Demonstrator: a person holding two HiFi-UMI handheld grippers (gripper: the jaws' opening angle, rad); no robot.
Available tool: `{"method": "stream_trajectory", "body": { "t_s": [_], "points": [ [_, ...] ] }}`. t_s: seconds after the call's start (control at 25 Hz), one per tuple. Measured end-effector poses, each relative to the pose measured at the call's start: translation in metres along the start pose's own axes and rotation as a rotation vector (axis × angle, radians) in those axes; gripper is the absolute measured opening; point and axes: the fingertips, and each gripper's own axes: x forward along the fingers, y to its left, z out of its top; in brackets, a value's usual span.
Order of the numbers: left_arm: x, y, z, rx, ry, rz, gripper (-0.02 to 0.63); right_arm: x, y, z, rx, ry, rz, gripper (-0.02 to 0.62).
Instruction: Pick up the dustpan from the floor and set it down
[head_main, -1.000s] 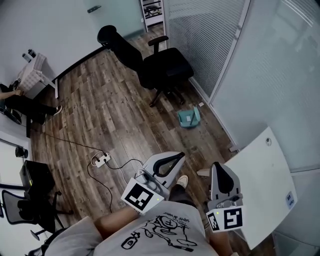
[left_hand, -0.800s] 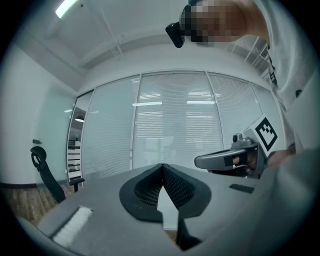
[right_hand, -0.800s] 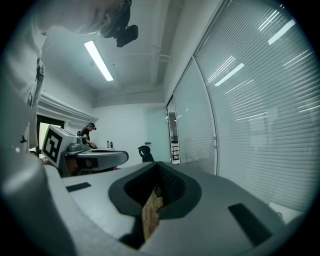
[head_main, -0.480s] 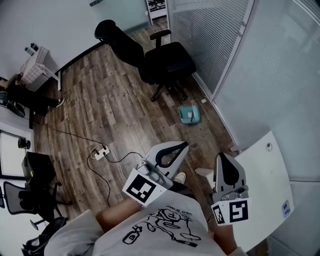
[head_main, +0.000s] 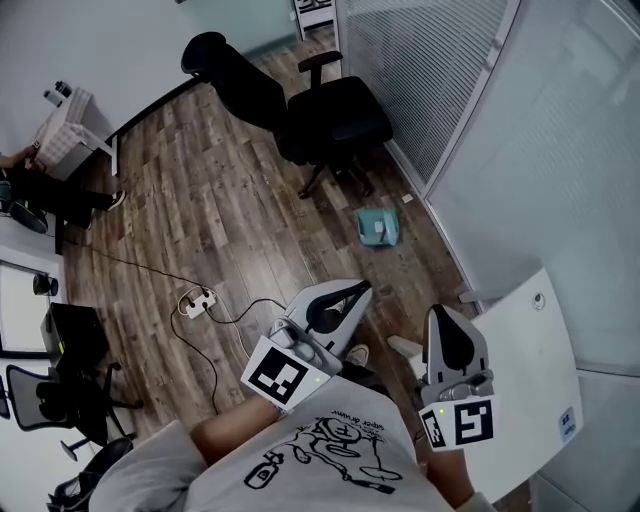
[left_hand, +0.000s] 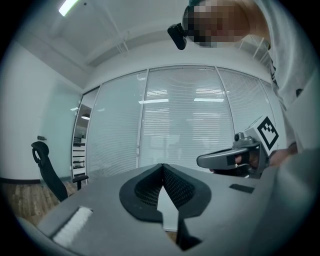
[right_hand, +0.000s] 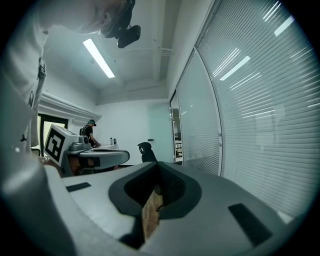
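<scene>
A teal dustpan (head_main: 378, 227) lies on the wooden floor near the glass wall, just past the black office chair (head_main: 325, 120). Both grippers are held level in front of the person's chest, well short of the dustpan and high above the floor. My left gripper (head_main: 362, 288) has its jaw tips meeting with nothing between them, which also shows in the left gripper view (left_hand: 162, 166). My right gripper (head_main: 437, 312) is shut and empty too (right_hand: 157, 164). Neither gripper view shows the dustpan.
A white table (head_main: 520, 370) stands at the right beside the glass wall with blinds (head_main: 430, 80). A power strip with its cable (head_main: 197, 298) lies on the floor at left. A seated person (head_main: 40, 200) and another chair (head_main: 50, 410) are at the far left.
Both grippers have been carried a little forward together over the floor, toward the dustpan. Their jaws have stayed shut and the dustpan has not moved.
</scene>
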Motion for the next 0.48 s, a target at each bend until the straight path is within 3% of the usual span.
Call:
{"method": "stream_trajectory", "body": {
  "t_s": [0.48],
  "points": [
    [0.058,0.097,0.008,-0.012,-0.017,-0.025,-0.006,0.112,-0.021,0.015,-0.01,0.02,-0.005,0.003]
  ]
}}
